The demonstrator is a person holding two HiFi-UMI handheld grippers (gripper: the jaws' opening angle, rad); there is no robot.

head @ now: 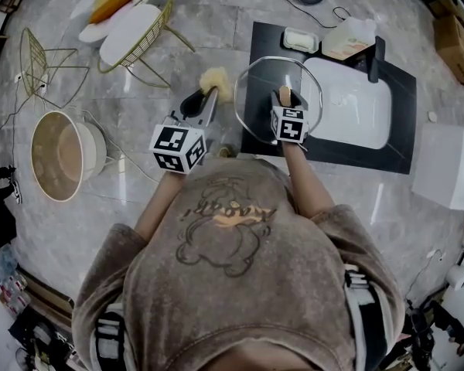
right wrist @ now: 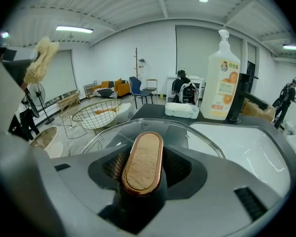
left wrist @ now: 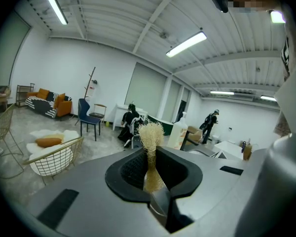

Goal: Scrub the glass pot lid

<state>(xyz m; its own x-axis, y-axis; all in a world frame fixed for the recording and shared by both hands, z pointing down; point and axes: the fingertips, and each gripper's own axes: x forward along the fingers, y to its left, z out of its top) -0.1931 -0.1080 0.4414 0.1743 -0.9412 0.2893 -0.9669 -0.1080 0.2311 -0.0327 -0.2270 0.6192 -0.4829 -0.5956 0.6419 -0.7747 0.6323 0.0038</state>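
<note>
The glass pot lid [head: 251,72], round with a metal rim, hangs over the left end of the black counter [head: 263,37] and the edge of the white sink [head: 356,110]. My right gripper [head: 284,99] is shut on its oval wooden knob [right wrist: 143,162], and the glass [right wrist: 187,132] spreads out beyond the jaws. Just left of the lid, my left gripper [head: 205,99] is shut on a tan fibrous scrubber [head: 215,82]. The scrubber's frayed tuft [left wrist: 150,132] sticks out past the jaws. It stands close to the lid's left rim; I cannot tell whether they touch.
An orange soap bottle [head: 348,37], a white soap dish [head: 300,39] and a black faucet [head: 375,56] line the back of the counter. Wire chairs [head: 139,33] and a round white tub [head: 62,154] stand on the floor to the left.
</note>
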